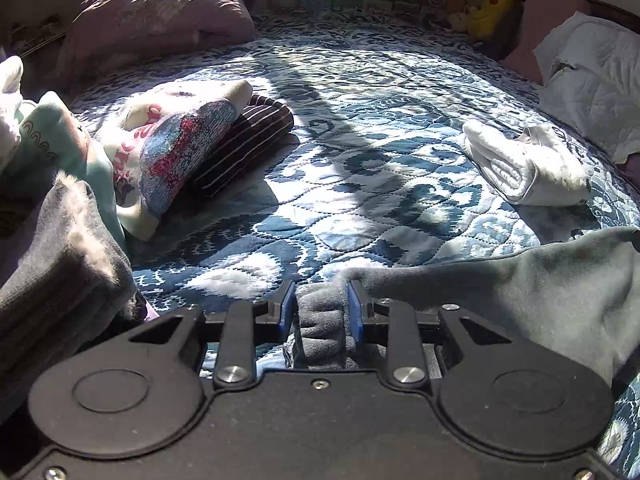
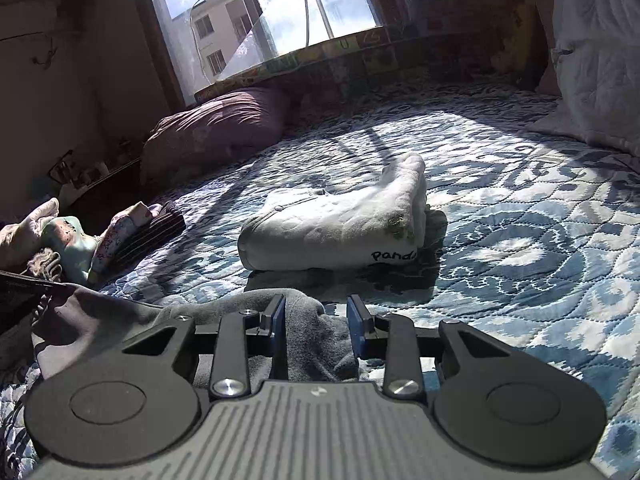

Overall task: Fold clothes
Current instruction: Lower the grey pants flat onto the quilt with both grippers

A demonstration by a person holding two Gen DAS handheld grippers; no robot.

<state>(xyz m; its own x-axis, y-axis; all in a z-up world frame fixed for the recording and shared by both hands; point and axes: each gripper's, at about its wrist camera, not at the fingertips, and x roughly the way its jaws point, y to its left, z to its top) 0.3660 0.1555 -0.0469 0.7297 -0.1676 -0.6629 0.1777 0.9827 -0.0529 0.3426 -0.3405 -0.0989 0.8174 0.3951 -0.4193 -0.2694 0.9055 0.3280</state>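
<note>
A grey fleece garment lies across the near edge of the bed, stretched between both grippers. My left gripper is shut on a bunched fold of it, which fills the gap between the blue pads. In the right wrist view the same grey garment sits bunched between the fingers of my right gripper, which is shut on it. A folded white garment with the word "panda" rests on the quilt ahead, also visible as the white bundle at the right of the left wrist view.
The blue patterned quilt covers the bed. A pile of clothes with a dark striped piece lies at the left. A mauve pillow sits under the window, a white duvet at the right, a yellow plush toy at the back.
</note>
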